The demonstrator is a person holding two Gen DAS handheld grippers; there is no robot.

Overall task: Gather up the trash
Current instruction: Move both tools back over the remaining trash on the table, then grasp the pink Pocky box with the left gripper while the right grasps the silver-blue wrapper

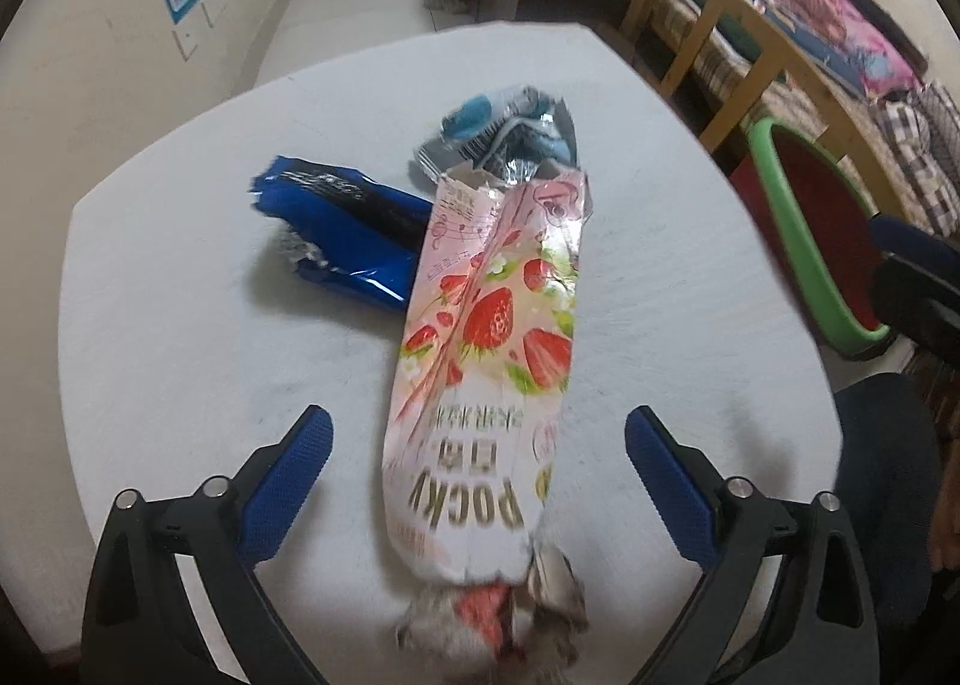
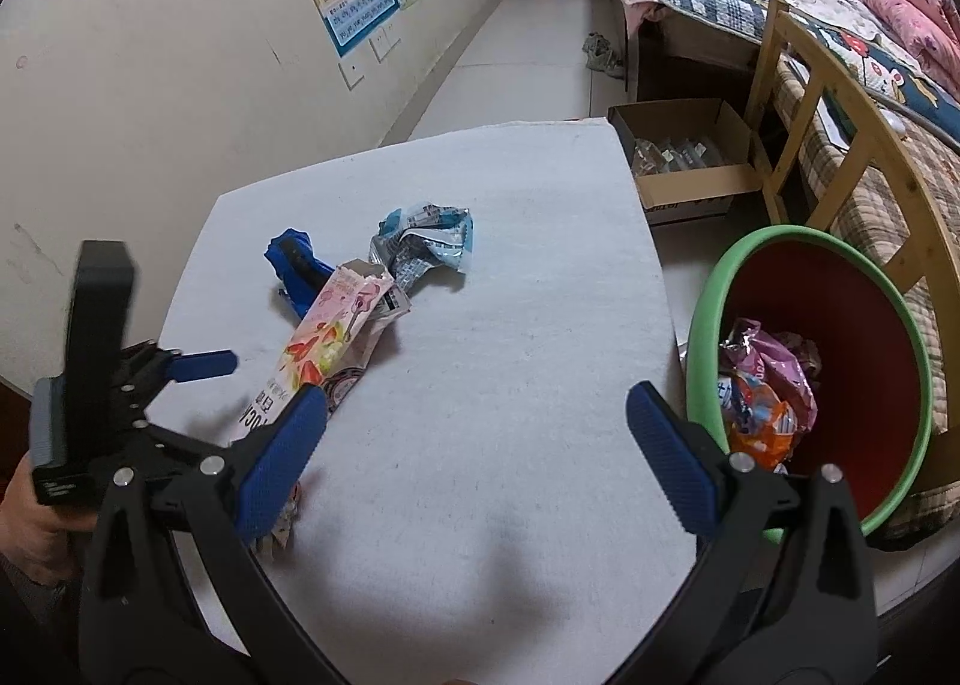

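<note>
A pink strawberry Pocky wrapper [image 1: 486,361] lies on the white table [image 1: 180,337], between the open jaws of my left gripper [image 1: 478,439]. Behind it lie a blue wrapper [image 1: 348,229] and a crumpled silver-blue wrapper [image 1: 510,138]. In the right wrist view the Pocky wrapper [image 2: 327,343], the blue wrapper [image 2: 294,265] and the silver-blue wrapper [image 2: 426,241] lie left of my right gripper [image 2: 477,427], which is open and empty over bare table [image 2: 510,325]. The left gripper [image 2: 198,364] shows there at the left.
A red bin with a green rim [image 2: 840,349] stands right of the table and holds several wrappers [image 2: 768,391]; it also shows in the left wrist view [image 1: 804,223]. A cardboard box [image 2: 684,156] sits on the floor. A wooden bed frame [image 2: 840,144] stands at the right.
</note>
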